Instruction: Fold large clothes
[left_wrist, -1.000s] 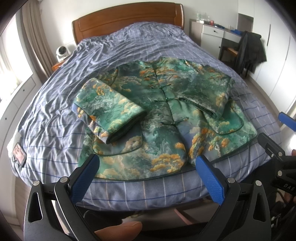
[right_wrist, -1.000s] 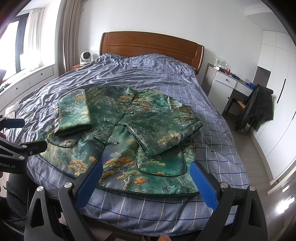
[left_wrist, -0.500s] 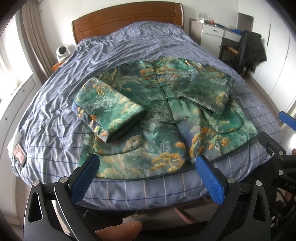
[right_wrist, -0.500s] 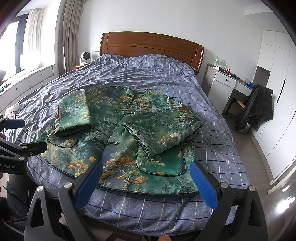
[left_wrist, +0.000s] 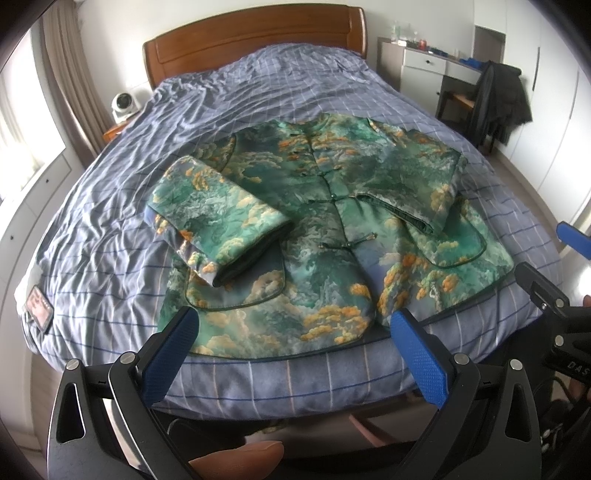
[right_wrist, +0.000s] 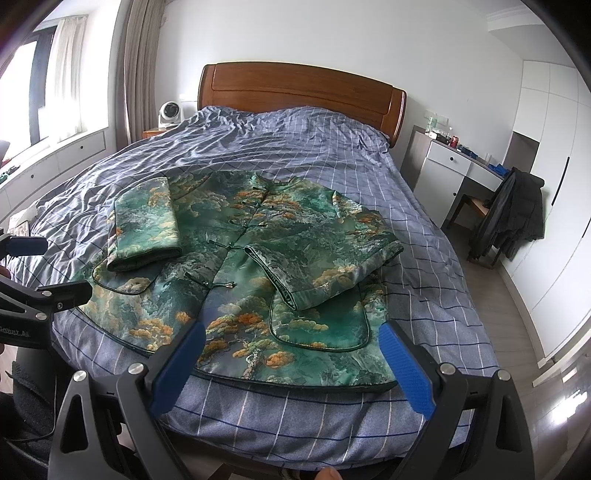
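The jacket (left_wrist: 328, 236) lies face up, front fastened, on the bed (left_wrist: 258, 96), its hem nearest the foot edge of the bed and its collar toward the headboard (right_wrist: 299, 92). This orientation presents the hem to the operator for a lengthwise fold.

Both sleeves are already folded inward over the body panel: the left sleeve (left_wrist: 218, 218) on the window side of the jacket, the right sleeve (right_wrist: 325, 266) on the desk side. This reduces the garment to a near rectangle.

The left tongs (left_wrist: 293, 354) and the right tongs (right_wrist: 291, 365) hover before the hem, spread wide, pinching nothing. Neither touches the fabric.

Judgement: sleeve folding is complete. The likely next step is gripping the hem corners and carrying them toward the collar.
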